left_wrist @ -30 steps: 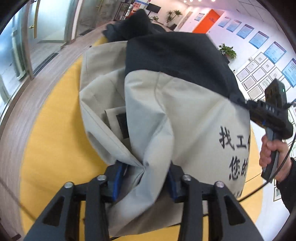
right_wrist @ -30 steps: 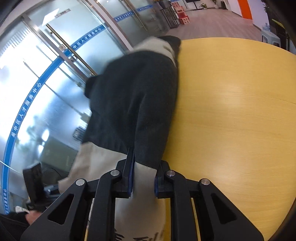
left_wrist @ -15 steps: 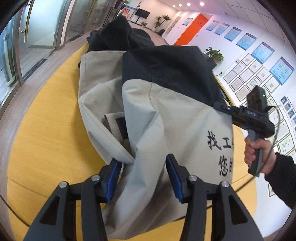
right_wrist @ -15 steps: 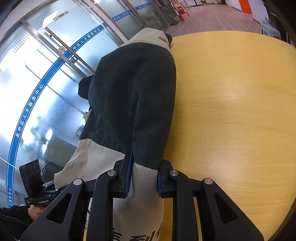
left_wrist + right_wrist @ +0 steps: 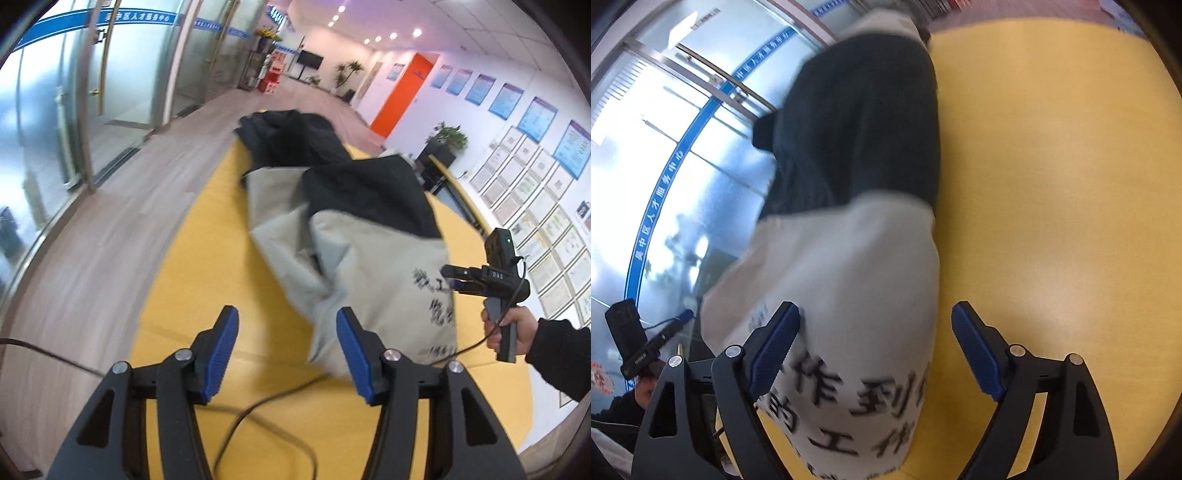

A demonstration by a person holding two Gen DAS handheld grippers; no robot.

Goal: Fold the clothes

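Left gripper (image 5: 286, 354) now spread wide, jacket (image 5: 369, 236) released at 1 o'clock; right gripper (image 5: 875, 350) likewise opened, nothing held. Fold judged laid; next fold pending.

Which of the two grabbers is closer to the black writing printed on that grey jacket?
Right. The right gripper hangs open directly over the printed characters; the left gripper is open off the jacket's hem edge.

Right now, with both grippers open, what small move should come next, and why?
Probably bring the left gripper forward to the jacket's bunched grey edge. Both it and the right gripper are open and hold nothing, and the jacket lies rumpled on the yellow table.
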